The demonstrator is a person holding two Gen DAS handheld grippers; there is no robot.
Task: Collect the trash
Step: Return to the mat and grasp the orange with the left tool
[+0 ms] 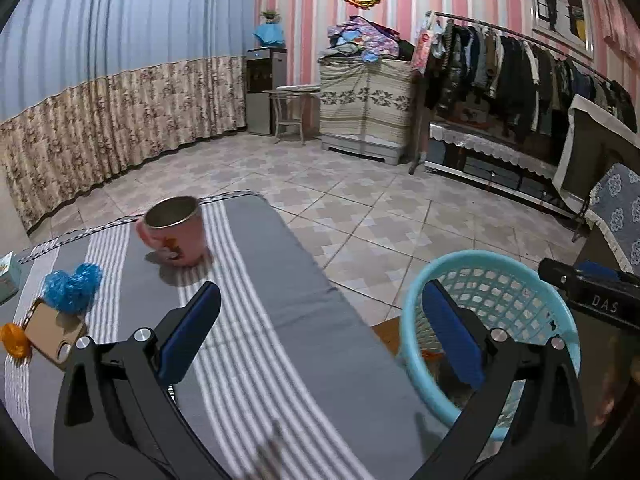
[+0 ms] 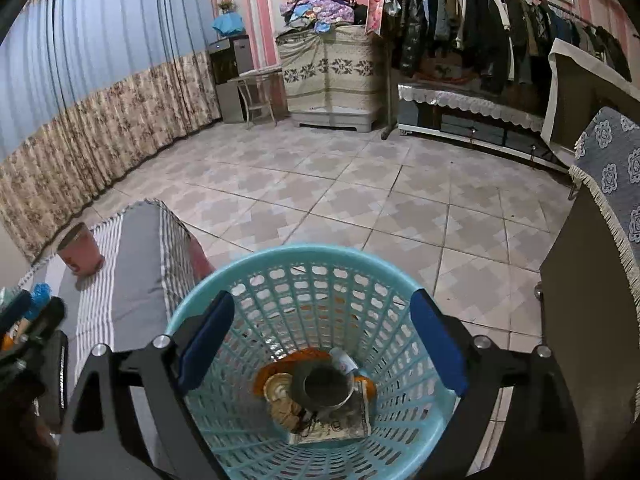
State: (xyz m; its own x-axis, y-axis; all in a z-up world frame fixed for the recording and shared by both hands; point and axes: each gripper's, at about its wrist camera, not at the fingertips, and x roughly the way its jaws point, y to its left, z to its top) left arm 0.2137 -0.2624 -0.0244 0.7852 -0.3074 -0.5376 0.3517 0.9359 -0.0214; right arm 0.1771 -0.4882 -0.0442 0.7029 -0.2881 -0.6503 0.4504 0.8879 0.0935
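Right gripper over turquoise laundry-style basket, jaws apart, nothing between; can, lid and paper scraps lie at basket bottom. Left gripper jaws wide, empty, over striped bench. Remaining trash: blue crumpled wrapper, orange ball. Pink mug likely not trash. Next: swing left gripper to blue wrapper, straddle, pinch low.

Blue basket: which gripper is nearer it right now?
Right. The right gripper hangs open directly above the blue basket; the left gripper is open over the striped table beside it.
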